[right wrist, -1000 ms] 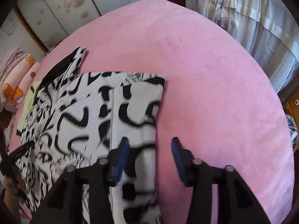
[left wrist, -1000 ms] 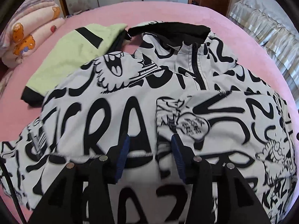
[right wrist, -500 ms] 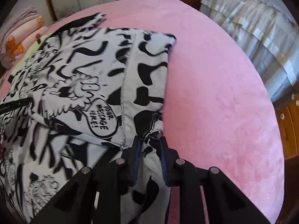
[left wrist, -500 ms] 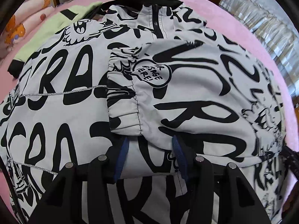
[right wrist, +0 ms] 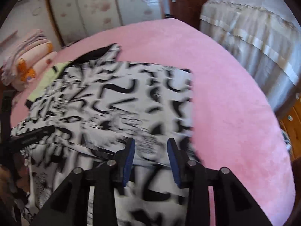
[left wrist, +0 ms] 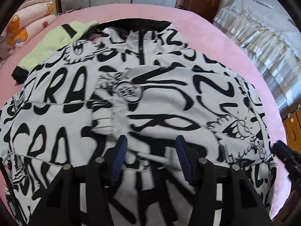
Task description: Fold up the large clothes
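Observation:
A large white jacket [left wrist: 154, 98] with black graffiti lettering lies spread on the pink bed [left wrist: 216, 43]. One sleeve is folded across its front, with the cuff [left wrist: 105, 120] near the middle. My left gripper [left wrist: 150, 150] hovers over the jacket's lower part. Its jaws are opening and no cloth is pinched between the blue pads. My right gripper [right wrist: 150, 150] is over the jacket's right folded edge [right wrist: 188, 103]. Its jaws are also opening, with fabric below them but not gripped. The right wrist view is blurred. Each gripper shows at the edge of the other's view.
A light green garment [left wrist: 56, 43] with black trim lies at the back left, partly under the jacket. Folded blankets [left wrist: 24, 32] are stacked at the far left. A frilled bed cover [left wrist: 263, 37] and wooden drawers [left wrist: 293, 128] stand on the right.
The right gripper, shut on the jacket's edge half a second ago, has let go and its jaws stand apart. The left gripper's jaws have widened and it has drawn back from the jacket.

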`<control>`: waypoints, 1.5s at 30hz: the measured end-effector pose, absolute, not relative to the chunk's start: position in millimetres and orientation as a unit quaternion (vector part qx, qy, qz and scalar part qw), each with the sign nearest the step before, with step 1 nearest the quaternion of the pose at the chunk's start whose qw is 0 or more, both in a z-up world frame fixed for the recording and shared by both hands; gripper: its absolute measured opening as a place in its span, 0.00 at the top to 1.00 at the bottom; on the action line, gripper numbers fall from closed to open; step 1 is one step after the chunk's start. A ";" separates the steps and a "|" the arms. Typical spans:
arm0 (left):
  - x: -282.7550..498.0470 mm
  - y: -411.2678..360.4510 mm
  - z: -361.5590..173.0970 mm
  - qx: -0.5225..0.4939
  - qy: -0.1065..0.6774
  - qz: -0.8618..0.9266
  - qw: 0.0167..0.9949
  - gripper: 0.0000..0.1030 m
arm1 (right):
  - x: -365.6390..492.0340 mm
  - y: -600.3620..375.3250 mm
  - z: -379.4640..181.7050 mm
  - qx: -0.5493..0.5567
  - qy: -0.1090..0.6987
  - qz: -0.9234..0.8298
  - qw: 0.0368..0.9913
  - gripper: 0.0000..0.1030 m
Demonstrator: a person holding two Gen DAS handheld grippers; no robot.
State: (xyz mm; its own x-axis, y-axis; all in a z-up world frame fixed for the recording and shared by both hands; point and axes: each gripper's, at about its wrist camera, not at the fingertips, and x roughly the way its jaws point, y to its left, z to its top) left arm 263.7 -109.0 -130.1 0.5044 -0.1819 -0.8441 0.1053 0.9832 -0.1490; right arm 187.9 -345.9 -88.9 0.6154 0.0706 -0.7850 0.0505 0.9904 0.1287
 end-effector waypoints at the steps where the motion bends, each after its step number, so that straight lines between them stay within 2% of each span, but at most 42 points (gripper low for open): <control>1: 262.7 -115.5 -131.7 -0.037 0.489 -0.079 0.868 0.46 | 198.2 -332.3 -93.1 0.069 0.442 0.022 0.894 0.66; 5: 280.1 -127.8 -150.8 -0.053 0.509 -0.078 0.855 0.46 | 234.0 -292.0 -125.0 0.072 0.478 0.072 0.872 0.65; 8: 295.1 -128.2 -166.9 -0.047 0.523 -0.073 0.848 0.46 | 252.3 -283.3 -147.8 0.033 0.499 0.064 0.863 0.66; 12: 301.7 -116.2 -170.8 -0.024 0.517 -0.065 0.853 0.46 | 250.5 -316.7 -155.2 0.009 0.500 -0.014 0.866 0.80; 16: 300.5 -100.2 -167.8 -0.039 0.512 -0.087 0.854 0.46 | 228.1 -364.1 -151.5 0.025 0.494 -0.076 0.866 0.81; 17: 300.0 -98.4 -166.6 -0.042 0.511 -0.088 0.854 0.46 | 222.1 -371.7 -149.9 0.042 0.492 -0.072 0.867 0.87; 19: 298.6 -96.5 -163.4 -0.044 0.509 -0.085 0.855 0.46 | 214.2 -378.8 -147.2 0.064 0.492 -0.072 0.866 0.90; 24: 291.5 -96.2 -154.9 -0.042 0.509 -0.073 0.857 0.45 | 206.1 -367.3 -143.4 0.079 0.491 -0.090 0.863 0.83; 28: 280.0 -91.5 -142.2 -0.040 0.502 -0.066 0.861 0.36 | 199.3 -360.0 -138.8 0.090 0.489 -0.091 0.863 0.72; 30: 272.3 -87.3 -133.9 -0.042 0.495 -0.064 0.866 0.36 | 193.6 -355.7 -134.2 0.096 0.487 -0.091 0.864 0.68; 45: 208.1 -68.4 -85.7 -0.024 0.485 -0.044 0.873 0.35 | 149.1 -324.1 -90.6 0.119 0.461 -0.092 0.875 0.68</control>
State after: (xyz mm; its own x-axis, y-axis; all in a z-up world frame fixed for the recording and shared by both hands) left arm 208.1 -68.4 -85.7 0.5255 -0.1003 -0.8449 0.0547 0.9950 -0.0841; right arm 149.1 -324.1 -90.6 0.5590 -0.0505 -0.8276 0.2704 0.9547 0.1243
